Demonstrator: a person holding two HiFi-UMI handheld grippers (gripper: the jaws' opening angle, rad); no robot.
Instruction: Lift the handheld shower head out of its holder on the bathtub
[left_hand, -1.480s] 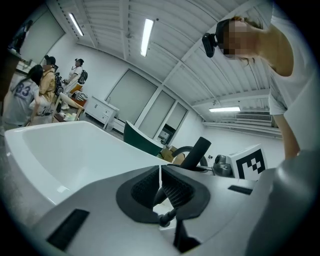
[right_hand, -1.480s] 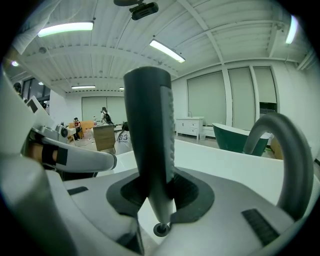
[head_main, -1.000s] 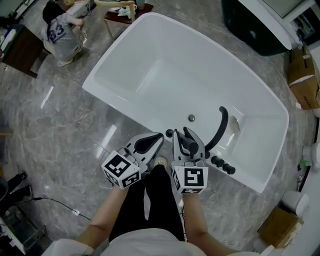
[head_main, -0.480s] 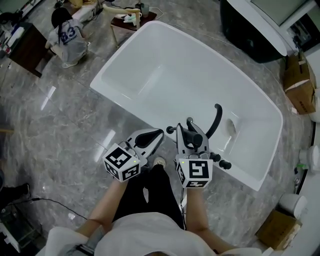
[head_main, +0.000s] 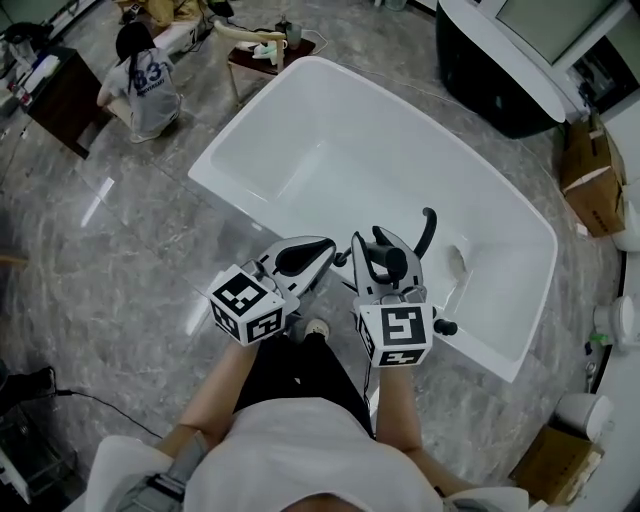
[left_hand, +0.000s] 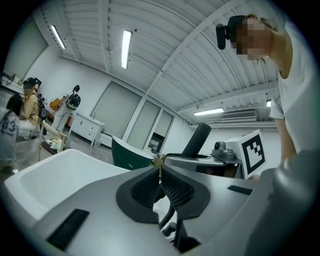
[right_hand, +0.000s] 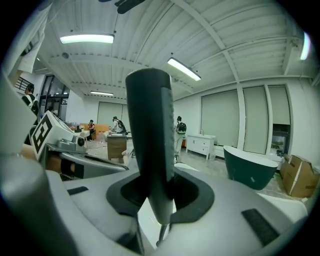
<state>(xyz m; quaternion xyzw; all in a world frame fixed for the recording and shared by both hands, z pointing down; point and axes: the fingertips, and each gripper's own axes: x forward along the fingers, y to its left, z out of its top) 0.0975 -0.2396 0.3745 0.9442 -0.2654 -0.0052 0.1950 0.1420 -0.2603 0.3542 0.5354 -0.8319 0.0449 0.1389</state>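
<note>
Apparently nearly done: right claw (right_hand: 160, 192) clamped on shower head (right_hand: 149, 125), upright above near edge of bathtub (head_main: 228, 198), tapered base and hose (right_hand: 160, 233) hanging free below pads (holder itself hidden). Left claw (left_hand: 160, 186) pressed closed, empty. Left: carry clear.
</note>
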